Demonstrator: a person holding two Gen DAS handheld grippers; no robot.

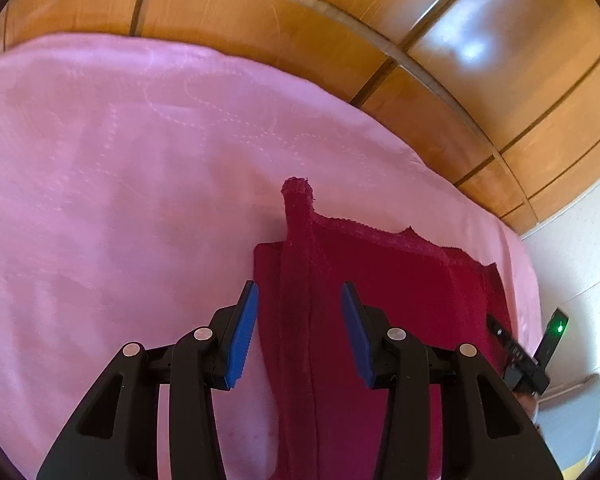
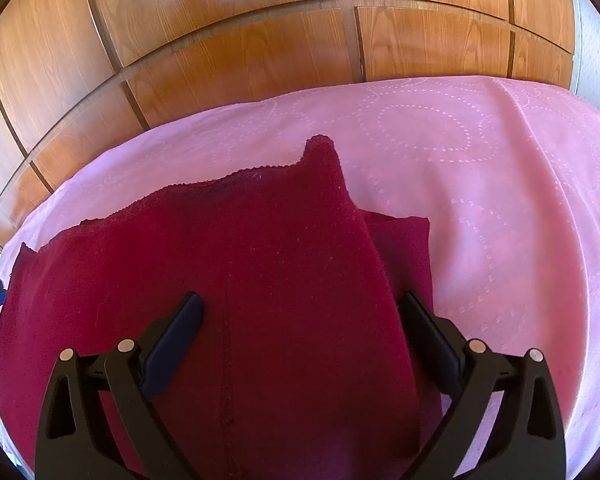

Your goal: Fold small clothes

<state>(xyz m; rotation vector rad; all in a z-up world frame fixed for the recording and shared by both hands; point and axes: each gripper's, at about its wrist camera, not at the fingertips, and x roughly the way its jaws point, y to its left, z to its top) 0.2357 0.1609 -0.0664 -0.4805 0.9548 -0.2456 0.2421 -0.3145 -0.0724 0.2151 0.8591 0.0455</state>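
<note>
On the pink bedspread (image 1: 120,168), w/ its dotted ring pattern, lies the dark red garment (image 1: 380,300), partly folded, one layer turned over another so a lower edge sticks out at the side in the right wrist view. A narrow strap-like tip w/ scalloped trim (image 1: 296,190) points toward the wooden panelled wall (image 1: 260,12) behind the bed. My left gripper (image 1: 300,328) hangs over the garment's left edge, jaws spread wide, nothing between them; its blue pads (image 1: 244,336) are clear of the cloth as far as I can tell, one above the pink cover just beside the red edge, the other over the red fabric, a vertical seam running between them. My right gripper (image 2: 300,336) is also spread wide, both fingers over the garment's middle, holding nothing; whether they touch the cloth I can't tell. At the far right of the left wrist view, part of the other tool shows w/ a green light (image 1: 560,326).
</note>
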